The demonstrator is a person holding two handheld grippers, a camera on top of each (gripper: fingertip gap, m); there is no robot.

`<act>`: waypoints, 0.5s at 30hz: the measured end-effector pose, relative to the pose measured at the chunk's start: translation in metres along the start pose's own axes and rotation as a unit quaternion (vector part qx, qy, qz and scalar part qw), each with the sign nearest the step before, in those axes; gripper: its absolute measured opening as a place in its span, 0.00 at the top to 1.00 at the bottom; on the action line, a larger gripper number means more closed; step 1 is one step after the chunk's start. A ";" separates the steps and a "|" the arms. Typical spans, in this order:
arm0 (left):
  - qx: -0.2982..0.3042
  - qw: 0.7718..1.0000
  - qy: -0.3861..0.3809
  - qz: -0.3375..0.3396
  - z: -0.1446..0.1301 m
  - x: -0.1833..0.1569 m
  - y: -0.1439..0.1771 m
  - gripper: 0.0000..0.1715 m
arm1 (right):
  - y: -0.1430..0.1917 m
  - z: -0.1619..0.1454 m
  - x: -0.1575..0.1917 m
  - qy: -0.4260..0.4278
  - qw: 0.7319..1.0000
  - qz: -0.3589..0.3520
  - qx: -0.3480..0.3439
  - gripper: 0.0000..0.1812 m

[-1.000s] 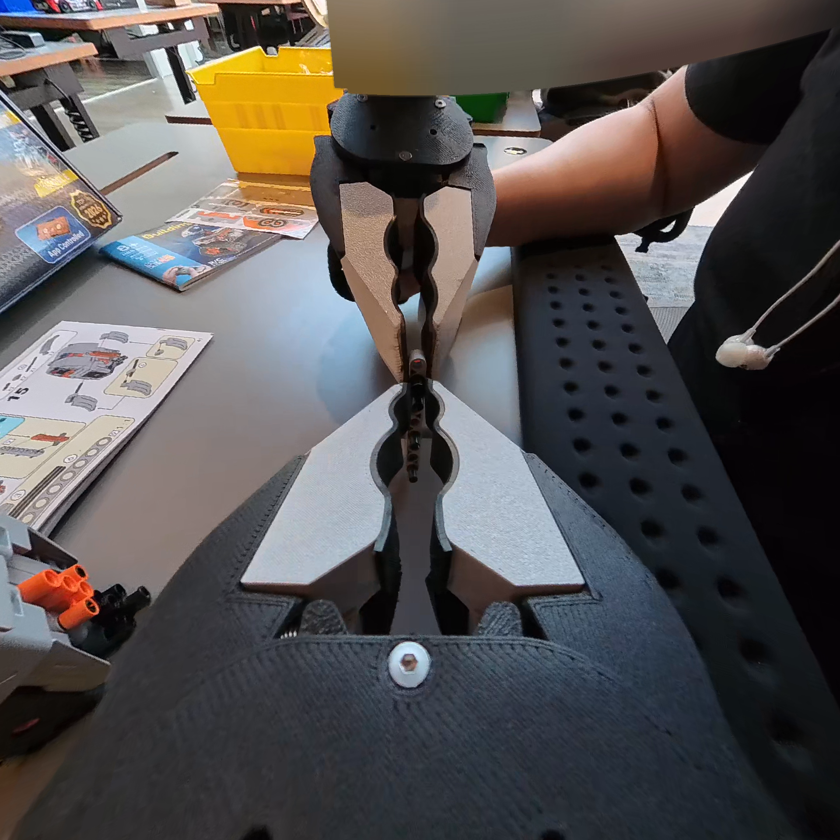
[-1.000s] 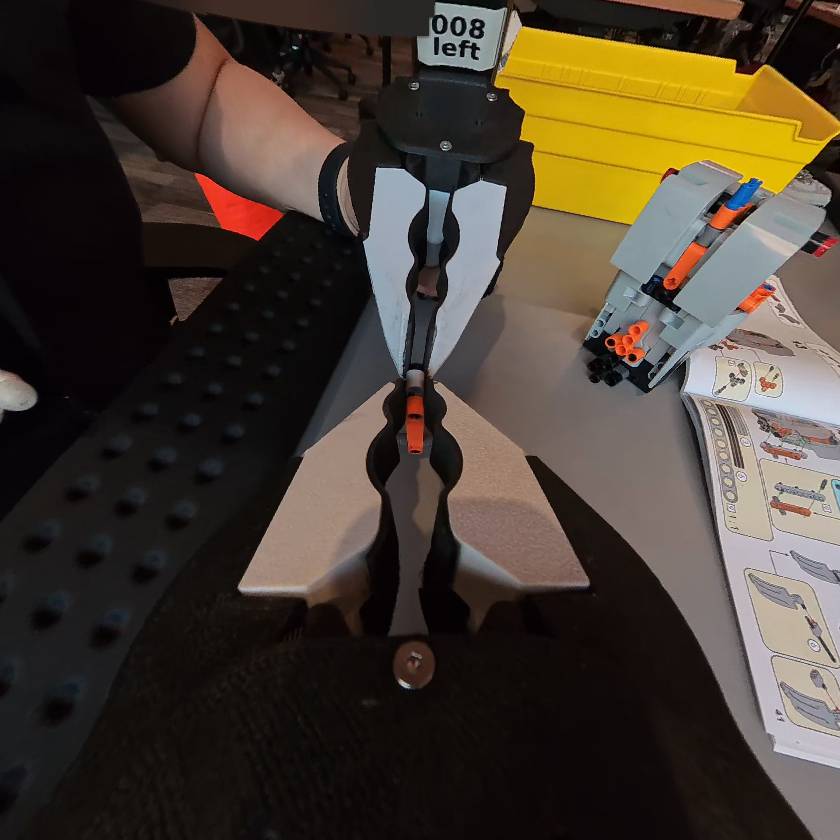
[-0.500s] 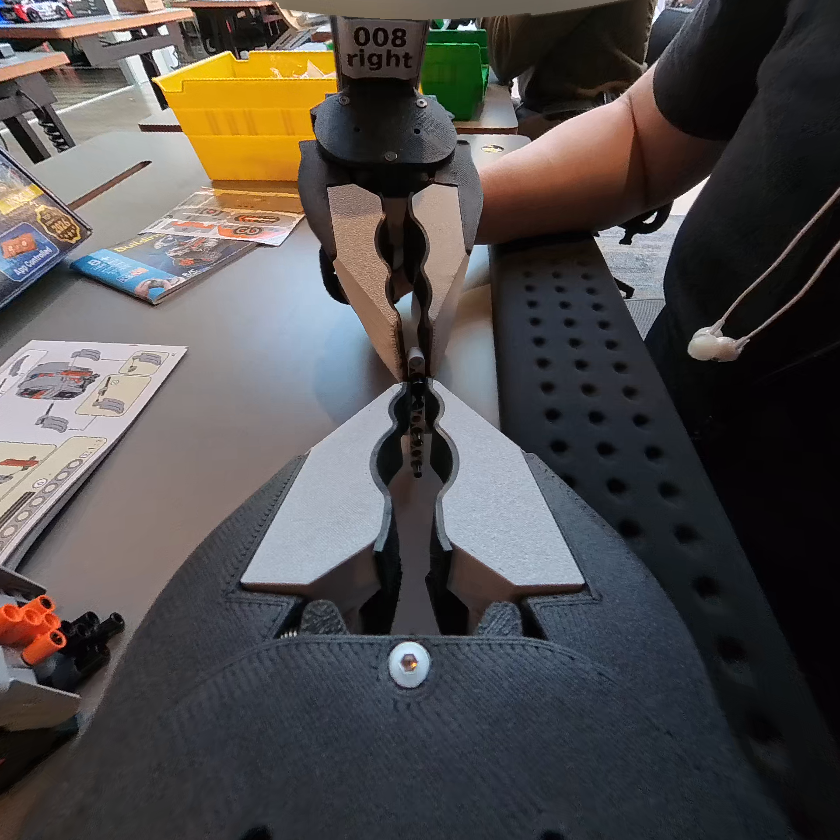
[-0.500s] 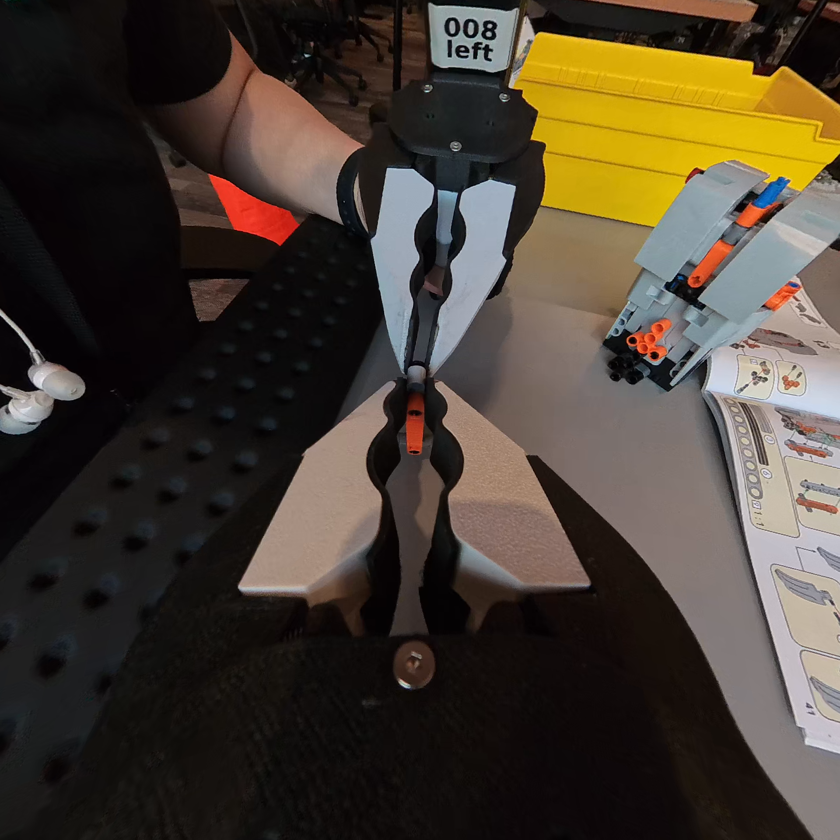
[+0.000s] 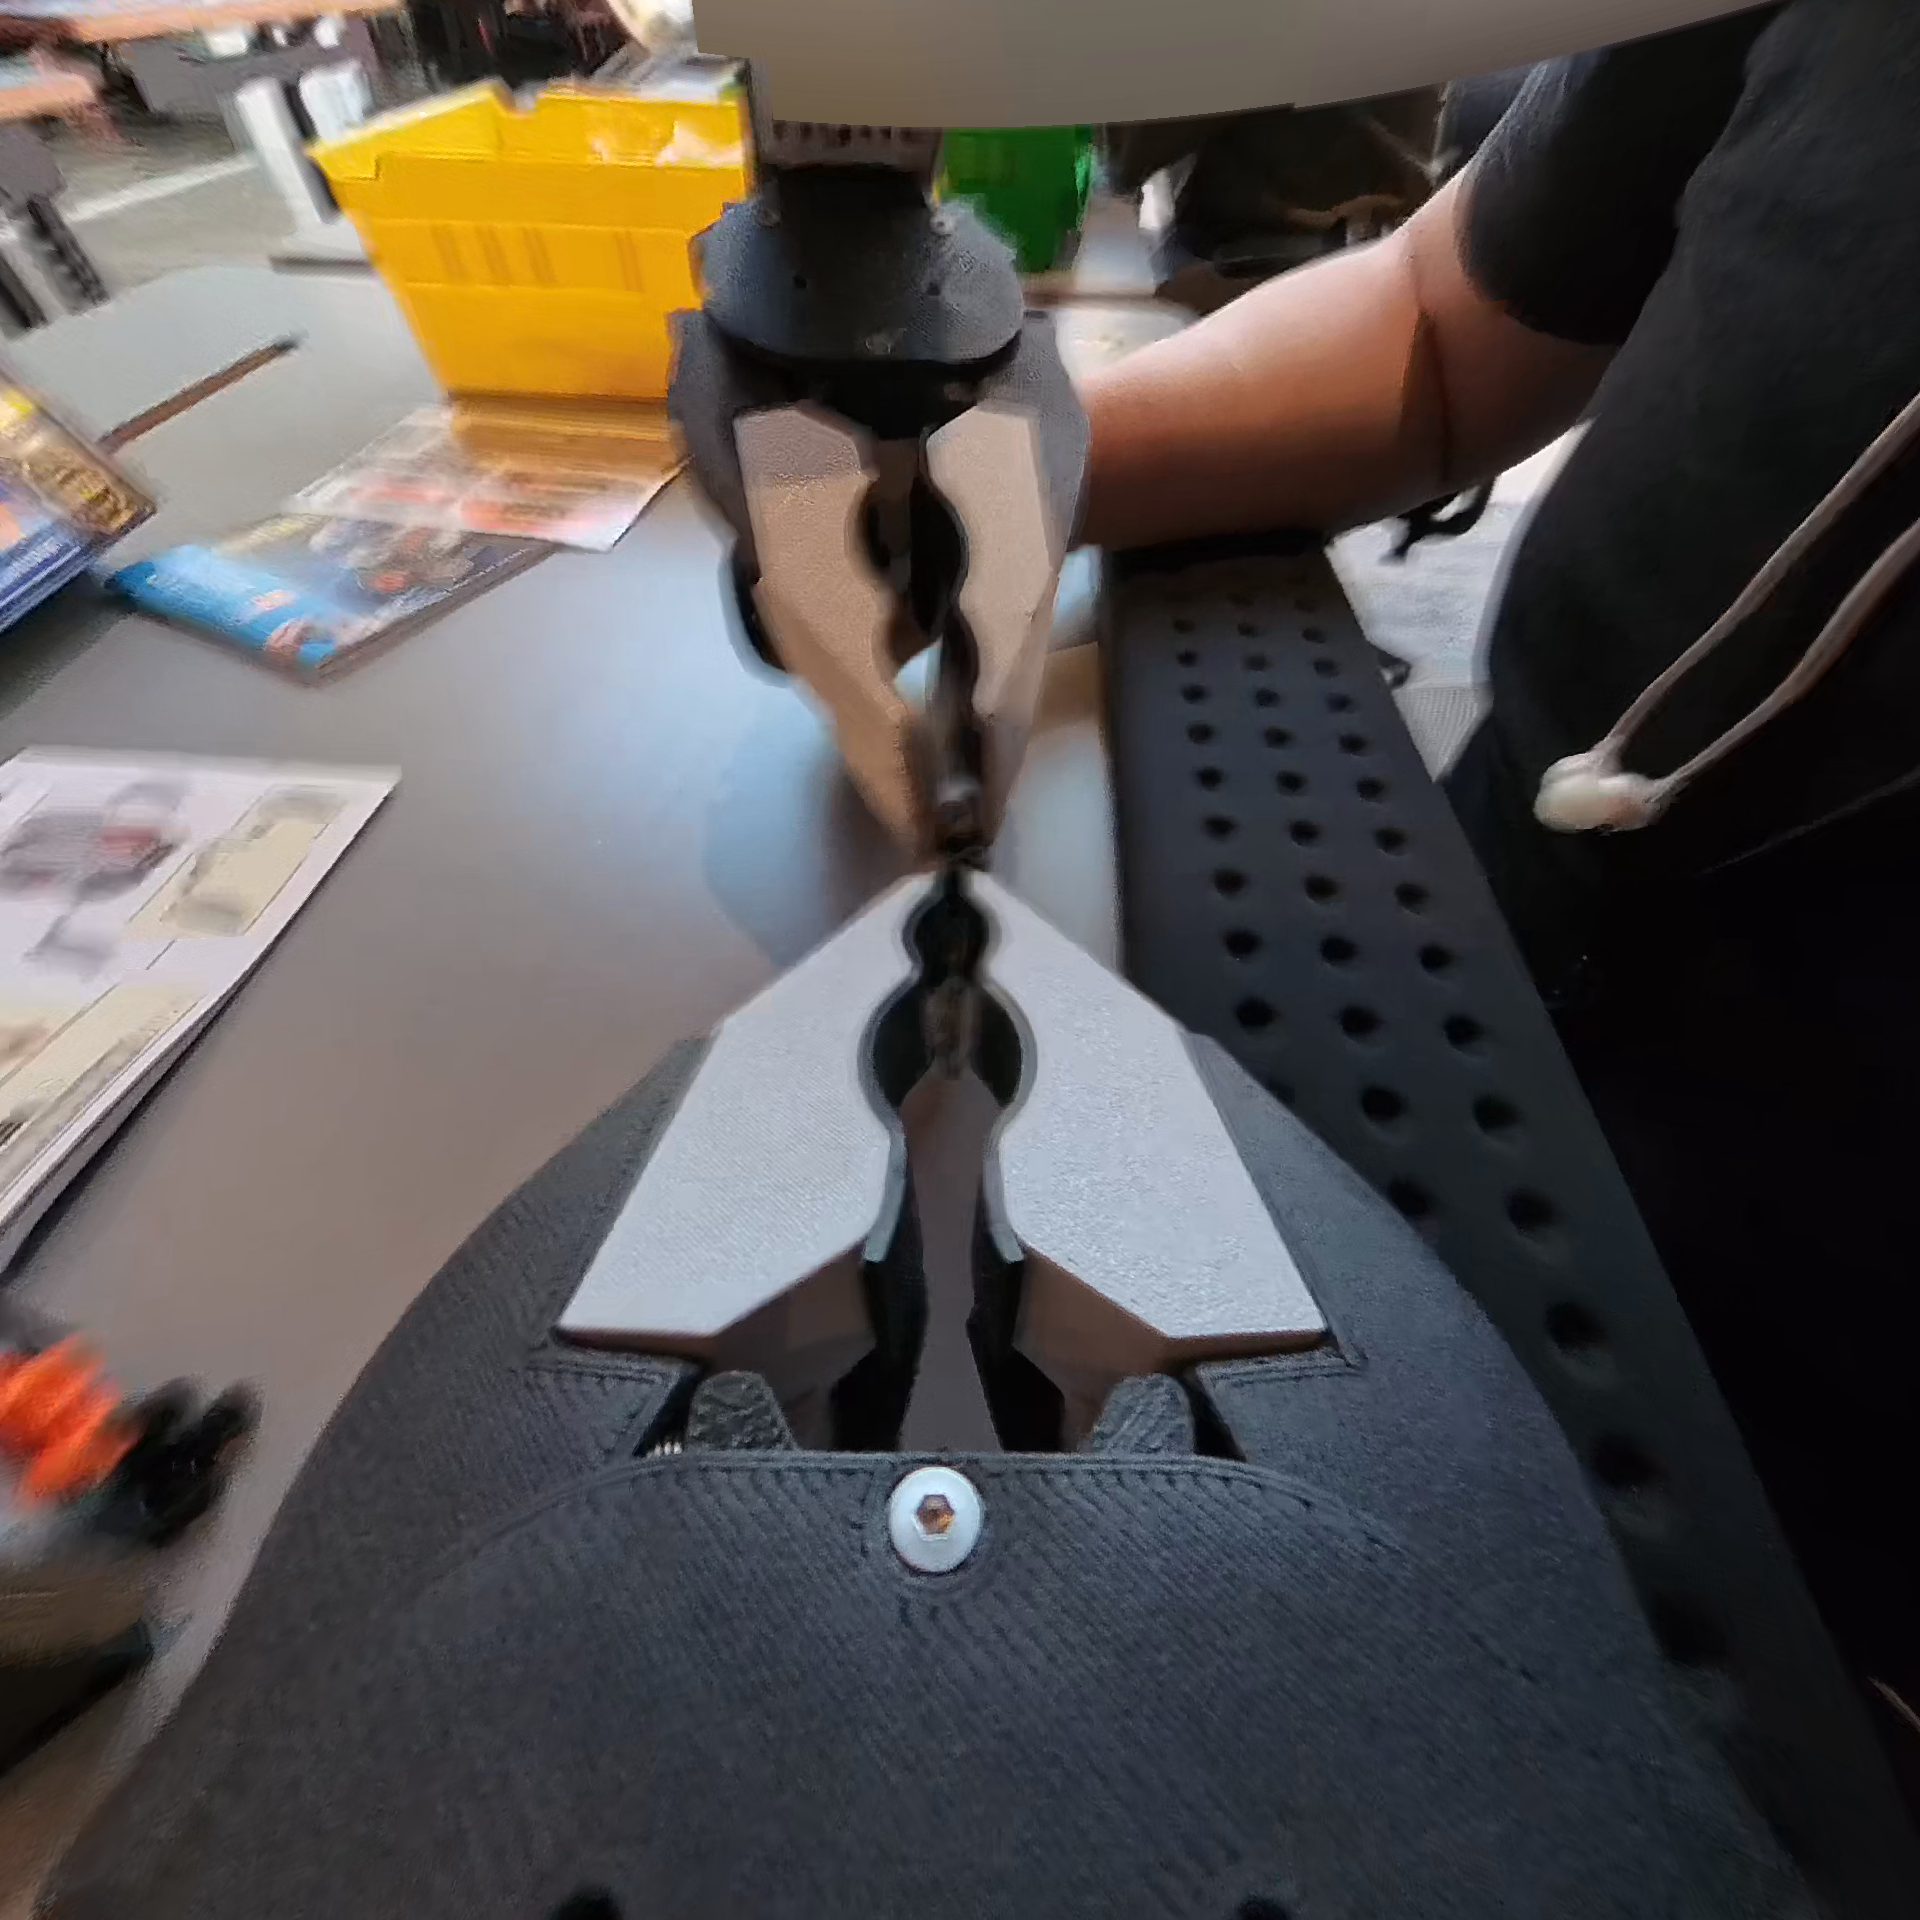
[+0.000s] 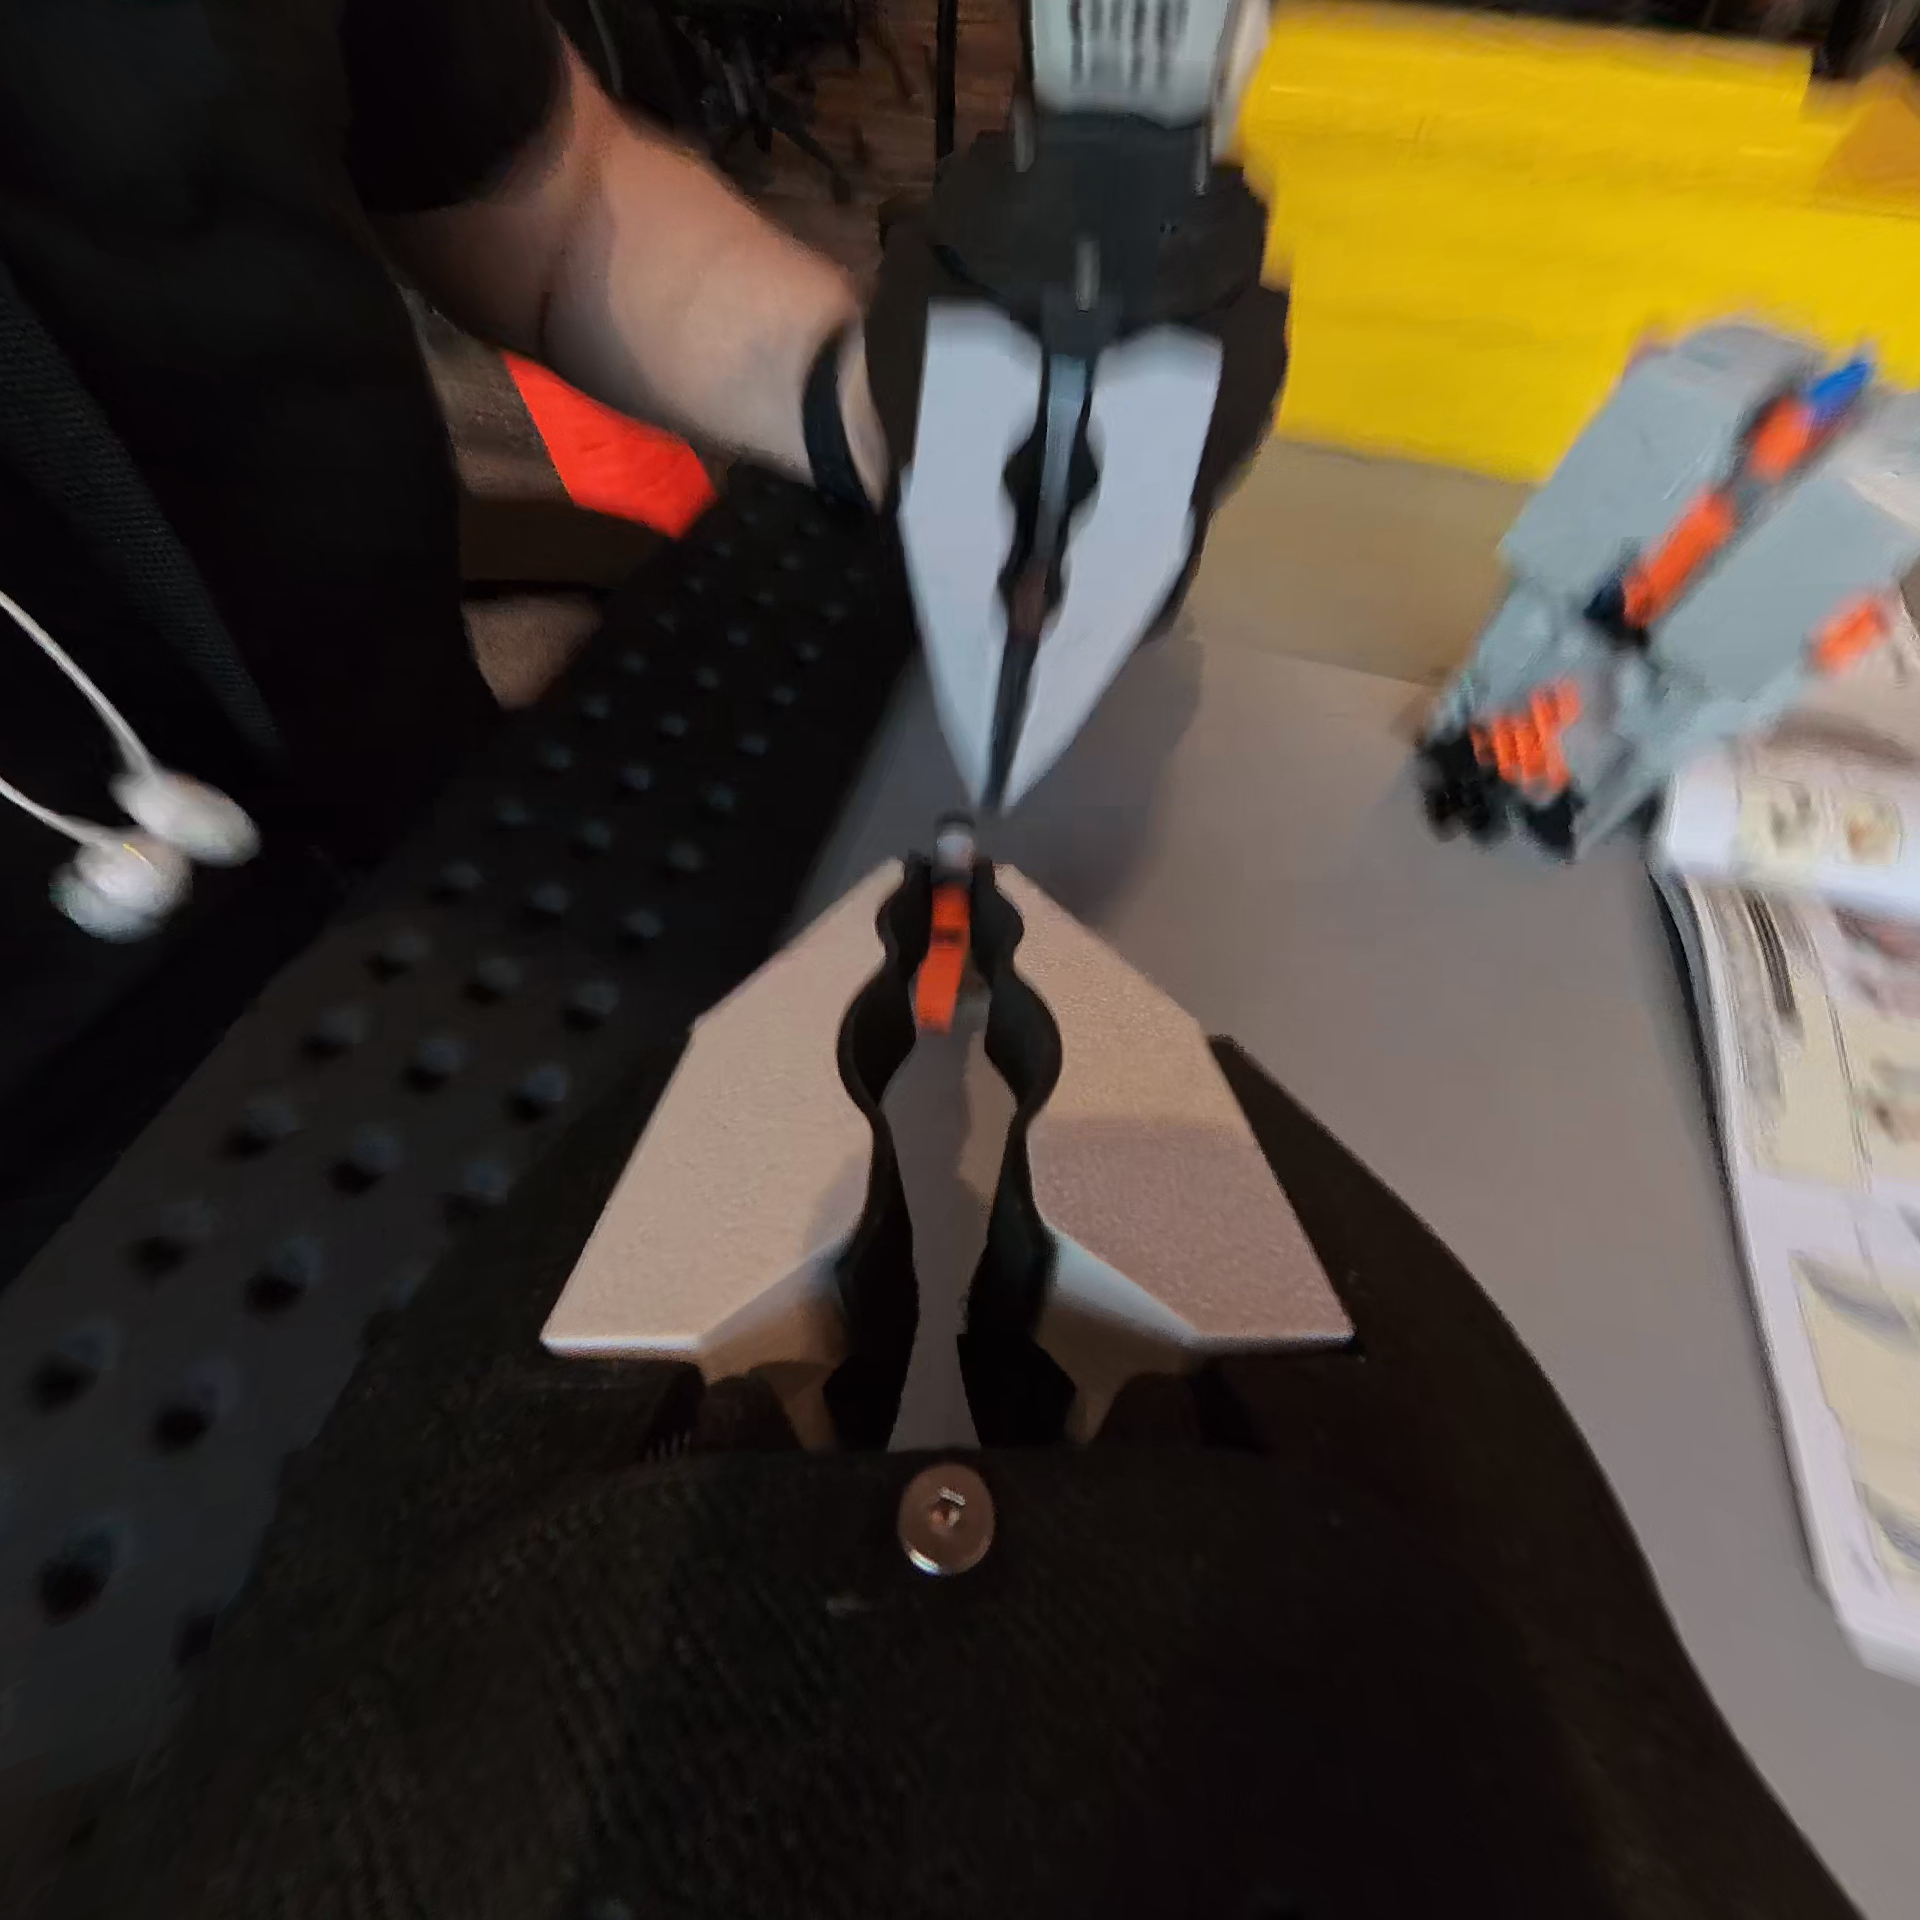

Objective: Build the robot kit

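Observation:
In the left wrist view my left gripper is shut on a thin black piece with holes that lies along the gap between its fingers. My right gripper faces it tip to tip above the grey table. In the right wrist view my right gripper is shut on an orange pin with a pale grey end that sticks out past the tips. My left gripper points down at that end with a small gap. Both views are blurred.
A yellow bin stands at the back. A grey brick model with orange pins sits beside an open instruction booklet. A black perforated strip runs along the table edge by the person's arm. Leaflets lie far left.
Both views have gone blurry with motion. In the right wrist view the left gripper's tips have drawn slightly off the pin's grey end, which they touched before. Both grippers stay shut.

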State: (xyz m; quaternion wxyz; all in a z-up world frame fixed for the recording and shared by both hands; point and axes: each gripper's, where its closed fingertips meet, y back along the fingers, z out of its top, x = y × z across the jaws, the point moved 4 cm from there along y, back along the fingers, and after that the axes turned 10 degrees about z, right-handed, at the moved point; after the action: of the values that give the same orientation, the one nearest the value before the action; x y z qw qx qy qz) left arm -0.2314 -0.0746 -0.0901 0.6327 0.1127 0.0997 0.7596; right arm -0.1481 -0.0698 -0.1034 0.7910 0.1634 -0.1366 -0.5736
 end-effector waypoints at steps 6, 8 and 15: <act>-0.104 0.993 0.048 0.040 0.017 0.019 0.012 1.00 | 0.008 0.001 -0.012 -0.019 1.000 -0.012 -0.014 0.96; -0.076 0.996 0.035 0.032 0.011 0.013 0.002 0.90 | 0.004 0.002 -0.014 -0.041 0.999 0.001 -0.021 0.96; 0.004 0.999 0.031 0.010 -0.007 0.008 -0.013 0.90 | 0.000 0.003 -0.017 -0.057 0.998 0.009 -0.028 0.96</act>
State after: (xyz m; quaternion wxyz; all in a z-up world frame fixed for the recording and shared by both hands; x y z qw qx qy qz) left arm -0.2223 -0.0645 -0.0999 0.6213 0.0921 0.1210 0.7686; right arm -0.1542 -0.0543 -0.1012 0.7914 0.1064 -0.1669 -0.5784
